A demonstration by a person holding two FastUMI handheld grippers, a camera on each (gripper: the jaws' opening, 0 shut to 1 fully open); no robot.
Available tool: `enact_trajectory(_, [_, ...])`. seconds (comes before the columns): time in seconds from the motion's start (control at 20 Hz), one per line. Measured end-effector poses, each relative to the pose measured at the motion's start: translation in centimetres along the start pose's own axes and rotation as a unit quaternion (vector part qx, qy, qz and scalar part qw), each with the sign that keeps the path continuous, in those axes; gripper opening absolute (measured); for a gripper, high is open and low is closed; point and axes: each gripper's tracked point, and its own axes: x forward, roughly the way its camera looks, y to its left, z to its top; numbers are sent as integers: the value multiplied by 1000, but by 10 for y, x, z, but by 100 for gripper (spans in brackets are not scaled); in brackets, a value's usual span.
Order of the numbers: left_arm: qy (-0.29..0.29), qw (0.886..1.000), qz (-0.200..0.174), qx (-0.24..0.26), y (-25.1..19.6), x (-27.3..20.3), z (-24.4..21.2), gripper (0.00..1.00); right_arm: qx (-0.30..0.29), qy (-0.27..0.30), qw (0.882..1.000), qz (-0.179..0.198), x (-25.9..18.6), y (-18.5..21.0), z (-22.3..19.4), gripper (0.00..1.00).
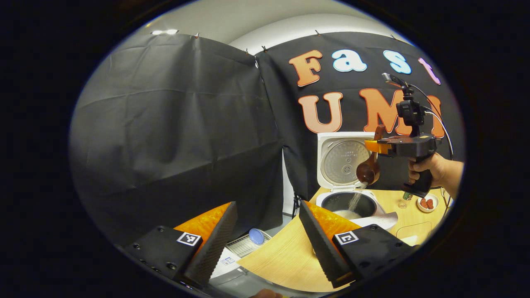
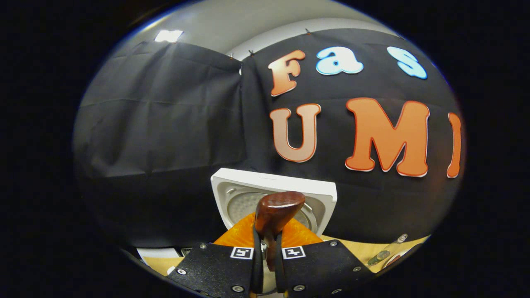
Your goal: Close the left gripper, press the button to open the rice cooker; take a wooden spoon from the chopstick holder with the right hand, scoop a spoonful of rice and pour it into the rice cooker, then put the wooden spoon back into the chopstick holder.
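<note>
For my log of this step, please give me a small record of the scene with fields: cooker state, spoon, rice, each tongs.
cooker: rice cooker on the wooden table, lid raised upright
spoon: wooden spoon tilted over the pot, handle gripped
rice: rice falling from the spoon into the pot
right tongs: right tongs shut on the spoon handle, held by a hand
left tongs: left tongs open, holding nothing, near the table's edge

Light wooden table [image 1: 285, 258]; open rice cooker [image 1: 345, 203], small dish [image 1: 427, 203] resting on it
</note>
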Motion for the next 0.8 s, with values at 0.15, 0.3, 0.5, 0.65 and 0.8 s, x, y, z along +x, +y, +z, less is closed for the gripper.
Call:
enact_trajectory(0.15, [-1, 1000, 0, -2, -1, -2, 1, 97, -54, -27, 998, 7, -9, 9, 15, 11])
enact_trajectory(0.3, [-1, 1000, 1, -4, -3, -4, 1, 97, -65, -27, 997, 16, -14, 17, 16, 11])
enact_trajectory(0.5, [-10, 1000, 0, 2, -7, -12, 7, 100, 56, 0, 998, 17, -24, 8, 11, 11])
enact_trajectory(0.65, [-15, 1000, -6, 7, -16, -18, 10, 97, 124, 7, 992, 4, -37, -17, 12, 11])
enact_trajectory(0.8, [-17, 1000, -18, 9, -31, -23, 15, 97, 171, 13, 985, -6, -60, -41, 10, 11])
